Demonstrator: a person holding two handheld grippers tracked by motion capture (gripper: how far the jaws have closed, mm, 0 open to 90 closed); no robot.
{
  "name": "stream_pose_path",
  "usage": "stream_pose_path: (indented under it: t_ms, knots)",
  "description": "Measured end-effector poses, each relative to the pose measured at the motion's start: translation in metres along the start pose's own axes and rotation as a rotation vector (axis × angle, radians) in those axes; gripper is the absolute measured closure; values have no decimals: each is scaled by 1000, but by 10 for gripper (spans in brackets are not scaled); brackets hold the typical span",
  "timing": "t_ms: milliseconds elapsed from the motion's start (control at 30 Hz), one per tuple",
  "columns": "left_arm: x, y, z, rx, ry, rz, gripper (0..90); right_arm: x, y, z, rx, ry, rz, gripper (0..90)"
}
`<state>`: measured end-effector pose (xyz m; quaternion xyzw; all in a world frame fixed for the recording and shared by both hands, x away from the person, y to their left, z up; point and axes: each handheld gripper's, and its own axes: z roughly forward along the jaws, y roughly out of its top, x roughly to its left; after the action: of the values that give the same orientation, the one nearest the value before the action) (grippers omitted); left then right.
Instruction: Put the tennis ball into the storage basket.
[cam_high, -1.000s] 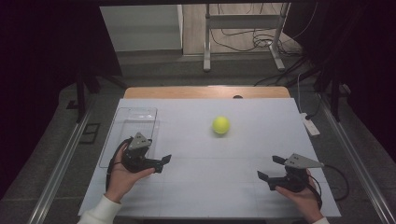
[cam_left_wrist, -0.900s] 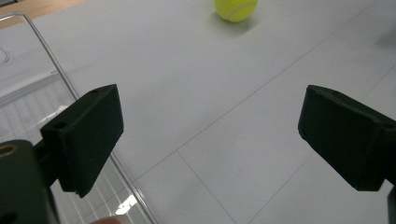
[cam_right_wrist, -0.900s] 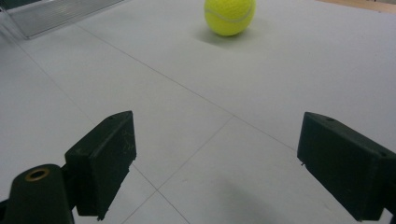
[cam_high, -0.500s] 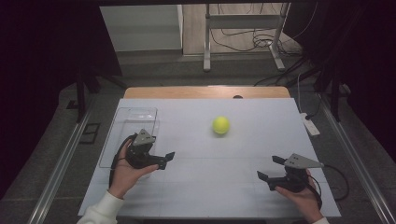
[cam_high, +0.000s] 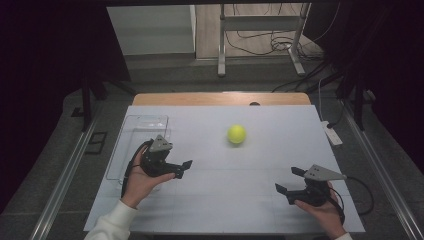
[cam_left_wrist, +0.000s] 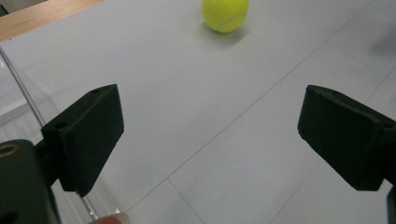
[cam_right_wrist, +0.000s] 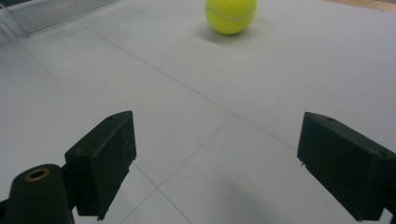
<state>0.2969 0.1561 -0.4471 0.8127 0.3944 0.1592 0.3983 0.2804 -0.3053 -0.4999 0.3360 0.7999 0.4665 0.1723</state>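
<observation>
The left claw (cam_high: 181, 169) stands wide open with nothing between its black jaws, just above the white worktop (cam_high: 215, 200). Ahead of it and well apart, toward the worktop's middle, rests the round yellow-green felt tennis ball (cam_high: 236, 134); in the left gripper view the tennis ball (cam_left_wrist: 225, 14) sits far beyond the jaws. Just behind this claw, on its outer side, lies a clear plastic rectangular tray (cam_high: 131, 135).

The right claw (cam_high: 289, 183) is likewise wide open and holds nothing. The tennis ball (cam_right_wrist: 231, 15) lies well ahead of it, apart from both claws.
</observation>
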Motion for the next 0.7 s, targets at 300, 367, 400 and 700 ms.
stream_pose_path:
  t_ms: [300,367,400,700]
  knots:
    - [-3,8,6,0,-10,10,84,0,0,0,0,1,0,120]
    - [-4,10,7,0,-13,12,84,0,0,0,1,0,-2,120]
    - [-4,11,8,-1,-16,11,84,0,0,0,0,2,-1,120]
    - [-7,17,15,6,-26,21,84,0,0,0,2,2,-3,121]
